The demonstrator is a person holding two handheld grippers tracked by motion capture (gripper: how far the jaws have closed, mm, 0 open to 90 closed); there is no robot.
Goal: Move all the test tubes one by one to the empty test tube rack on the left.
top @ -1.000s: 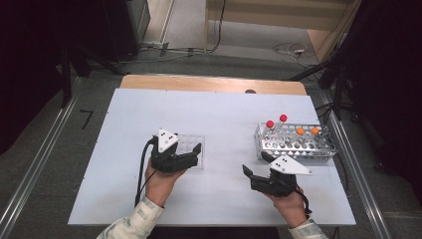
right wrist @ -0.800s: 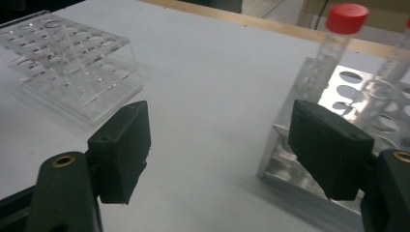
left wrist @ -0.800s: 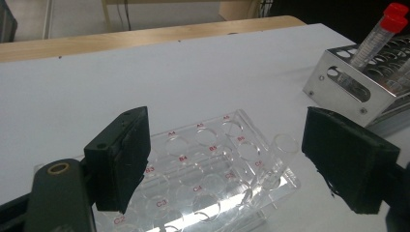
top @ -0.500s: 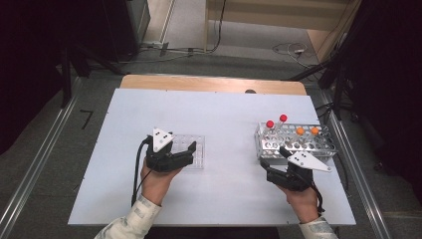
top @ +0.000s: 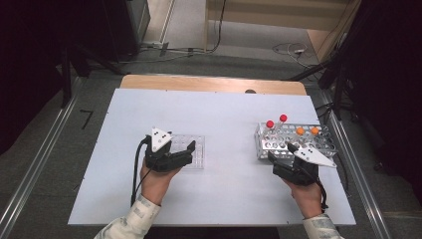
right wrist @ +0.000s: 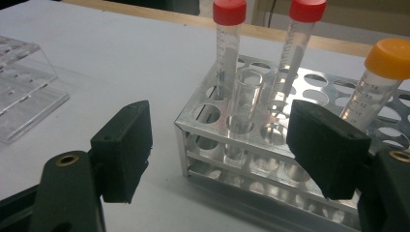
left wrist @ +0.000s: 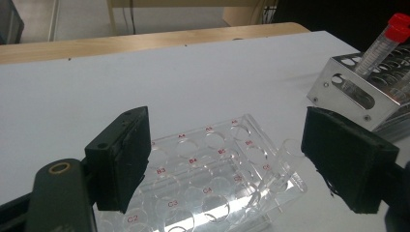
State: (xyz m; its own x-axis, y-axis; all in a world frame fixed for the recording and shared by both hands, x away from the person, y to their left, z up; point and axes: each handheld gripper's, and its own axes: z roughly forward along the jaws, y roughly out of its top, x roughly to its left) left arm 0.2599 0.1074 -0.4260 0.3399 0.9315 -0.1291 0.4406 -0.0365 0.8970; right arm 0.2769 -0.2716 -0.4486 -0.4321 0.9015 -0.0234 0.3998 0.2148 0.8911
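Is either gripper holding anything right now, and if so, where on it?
Nothing is held. The left gripper is open over the clear plastic rack; the right gripper is open in front of the metal rack, near an uncapped tube.

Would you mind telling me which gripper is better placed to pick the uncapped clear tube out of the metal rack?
The right gripper: its open jaws already face the uncapped tube in the metal rack. The left gripper hovers over the clear plastic rack.

Clear plate with red lettering, silver rack, red-capped tubes, orange-capped tube, black tongs, white table
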